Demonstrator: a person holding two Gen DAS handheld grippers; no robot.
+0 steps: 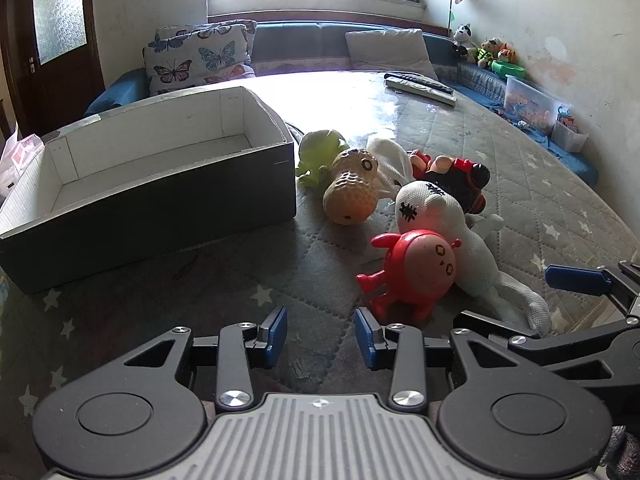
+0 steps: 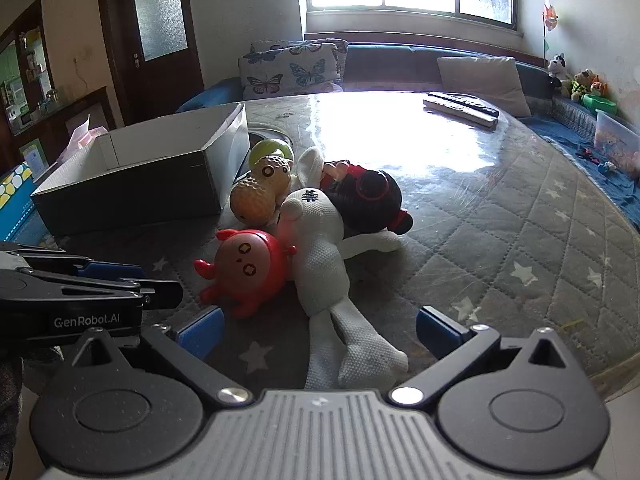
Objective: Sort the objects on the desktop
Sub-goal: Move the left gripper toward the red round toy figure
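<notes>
A pile of toys lies on the quilted table: a red crab-like toy (image 1: pixel 416 270) (image 2: pixel 250 266), a white knitted doll (image 1: pixel 448 224) (image 2: pixel 320 256), a peanut-shaped toy (image 1: pixel 352 190) (image 2: pixel 260 190), a green toy (image 1: pixel 320 152) and a black-and-red doll (image 1: pixel 460 178) (image 2: pixel 368 196). An open grey box (image 1: pixel 152 196) (image 2: pixel 132 188) stands left of the pile. My left gripper (image 1: pixel 321 338) is open and empty, just before the red toy. My right gripper (image 2: pixel 318 330) is open wide, its fingers on either side of the white doll's legs.
Remote controls (image 1: pixel 420 84) (image 2: pixel 462 108) lie at the table's far side. A sofa with butterfly cushions (image 1: pixel 200 56) is behind. A clear plastic tub (image 1: pixel 532 100) and small plush toys (image 1: pixel 488 52) sit at the right wall. The table edge runs at right.
</notes>
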